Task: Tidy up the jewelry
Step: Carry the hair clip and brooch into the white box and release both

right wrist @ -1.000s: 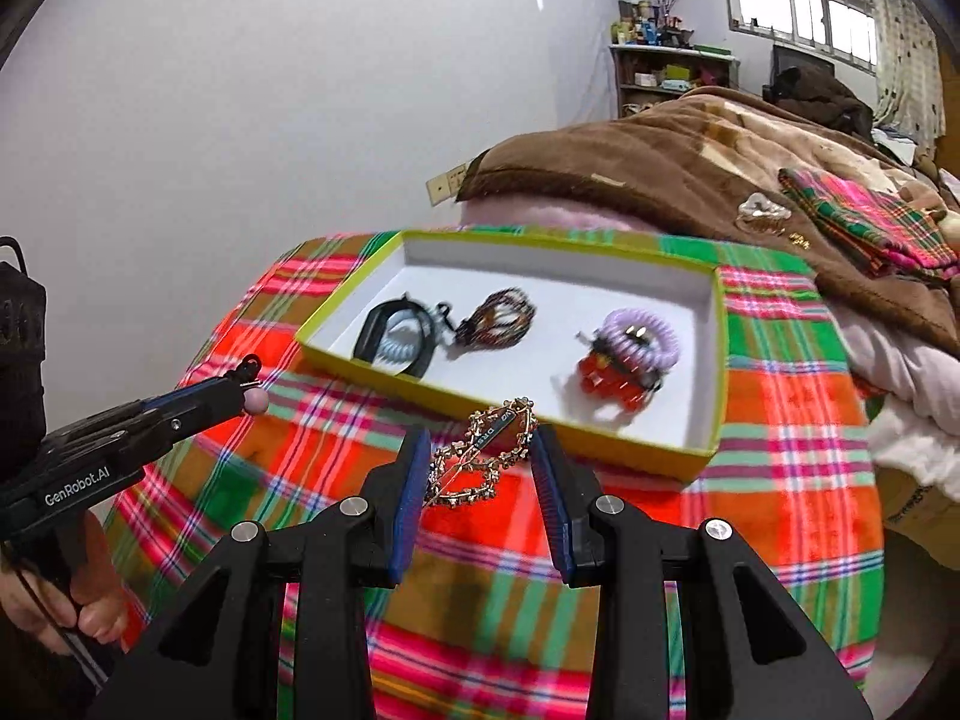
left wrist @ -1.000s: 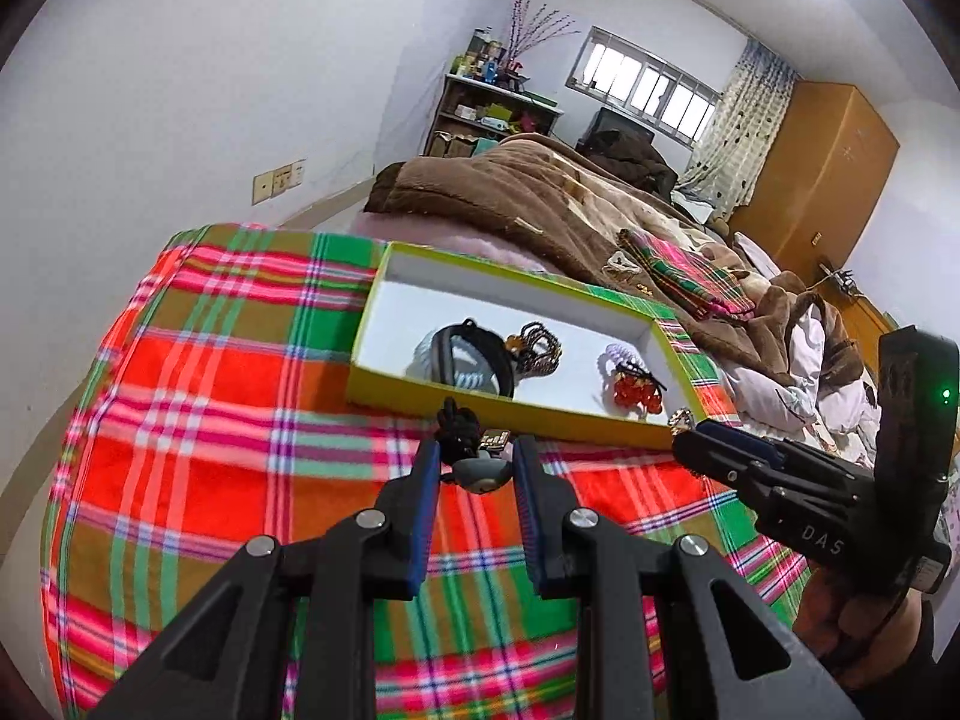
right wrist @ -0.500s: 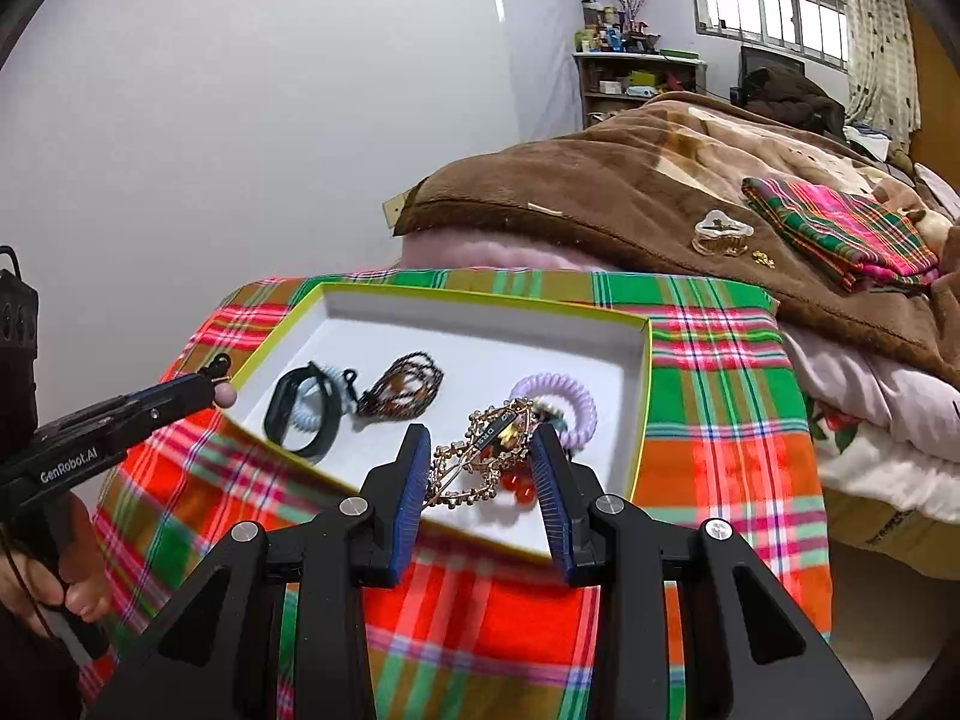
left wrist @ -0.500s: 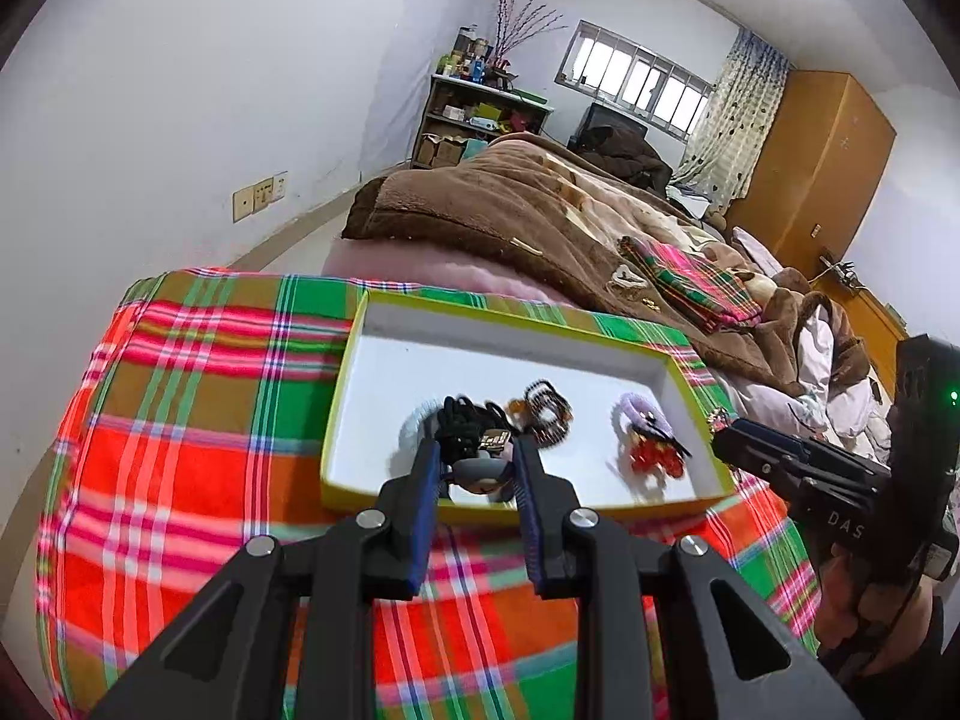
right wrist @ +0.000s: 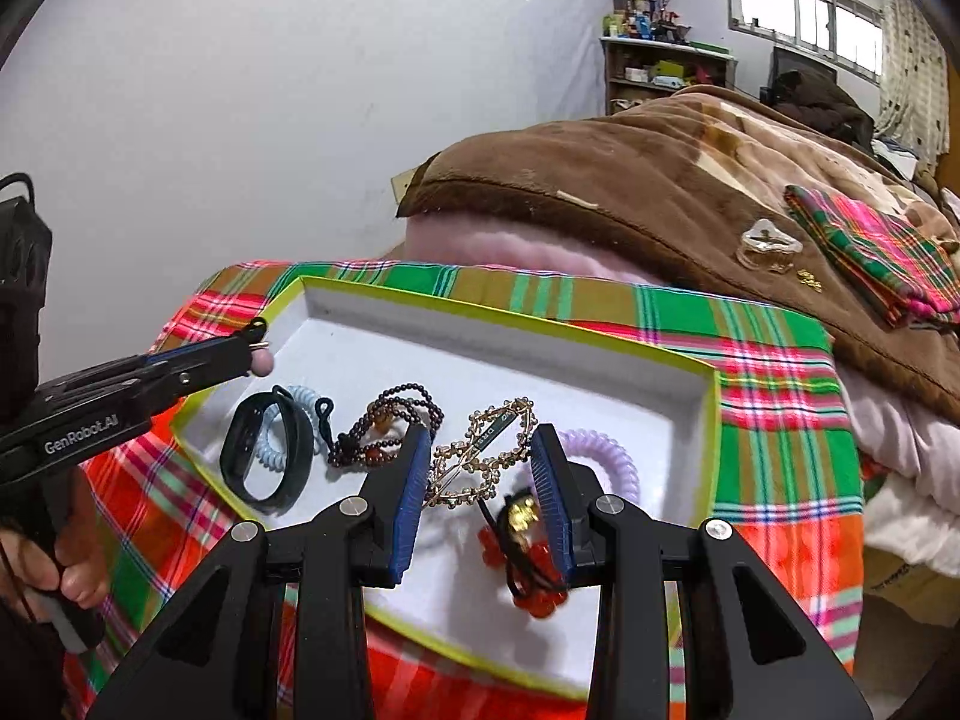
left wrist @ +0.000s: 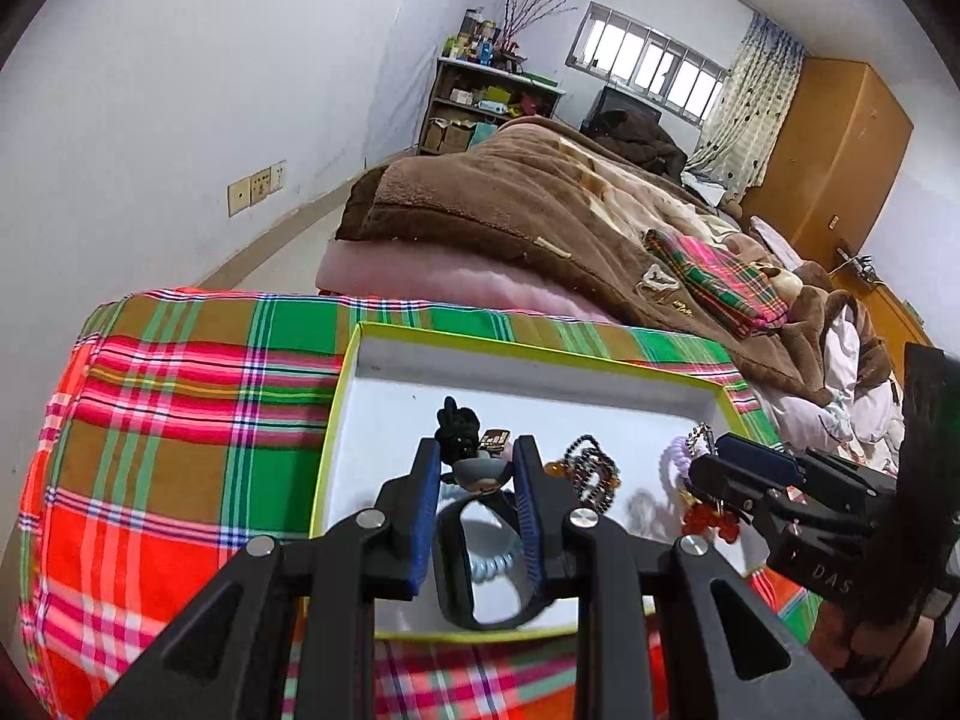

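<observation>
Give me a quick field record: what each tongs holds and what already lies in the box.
left tongs: shut on small charm with black knotted cord, over the box
right tongs: shut on gold beaded hair clip, over the box
box: yellow-green rim, white inside, on plaid cloth
in box: black band, dark bead bracelet, purple coil tie, red bead piece

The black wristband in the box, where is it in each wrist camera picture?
Left wrist: black wristband at bottom centre, seen between the left gripper's fingers.
Right wrist: black wristband left of centre, near the box's left corner.
Shared landmark: the green-rimmed box.
</observation>
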Motion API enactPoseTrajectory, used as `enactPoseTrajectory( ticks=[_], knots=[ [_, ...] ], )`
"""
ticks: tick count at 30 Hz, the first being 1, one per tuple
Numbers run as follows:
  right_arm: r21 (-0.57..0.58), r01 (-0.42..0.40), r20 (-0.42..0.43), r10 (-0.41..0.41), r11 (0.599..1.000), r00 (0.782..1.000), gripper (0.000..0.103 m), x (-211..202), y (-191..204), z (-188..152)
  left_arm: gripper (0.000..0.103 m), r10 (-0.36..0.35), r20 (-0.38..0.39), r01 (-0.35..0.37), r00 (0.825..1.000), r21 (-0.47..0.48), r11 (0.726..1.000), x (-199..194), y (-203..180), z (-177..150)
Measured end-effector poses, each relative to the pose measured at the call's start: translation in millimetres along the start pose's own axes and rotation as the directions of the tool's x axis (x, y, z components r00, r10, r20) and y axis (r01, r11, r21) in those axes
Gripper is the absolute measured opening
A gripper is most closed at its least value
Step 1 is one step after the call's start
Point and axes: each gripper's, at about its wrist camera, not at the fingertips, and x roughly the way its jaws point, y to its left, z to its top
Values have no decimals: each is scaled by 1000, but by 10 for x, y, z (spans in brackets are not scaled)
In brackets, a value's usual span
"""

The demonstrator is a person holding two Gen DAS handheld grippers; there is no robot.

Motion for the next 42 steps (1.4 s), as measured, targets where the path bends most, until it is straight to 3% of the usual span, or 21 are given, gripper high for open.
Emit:
enactPoseTrajectory(
  ticks=[12, 20, 24, 35, 42],
  knots=[
    [-10, -11, -44, 11, 1000, 999, 36, 173, 14, -32, 26, 9, -65, -10, 998, -17, 1000, 246, 64, -14],
    [-6, -8, -19, 8, 1000, 1000, 43, 83, 33, -39, 26, -4, -78, 1, 997, -33, 999, 244, 105, 4],
    [-8, -9, -7, 9, 1000, 1000, 43, 4, 57, -53, 32, 6, -78, -9, 997, -35, 999, 198, 103, -12],
    [-14, 0, 55, 1, 1000, 998, 43, -439, 153, -145, 33, 34, -33, -34, 999, -4, 999, -220, -40, -109],
    [-23, 3, 84, -1, 1000, 996, 43, -815, 256, -345, 43, 40, 11, -40, 999, 14, 999, -595, -246, -283]
  ],
)
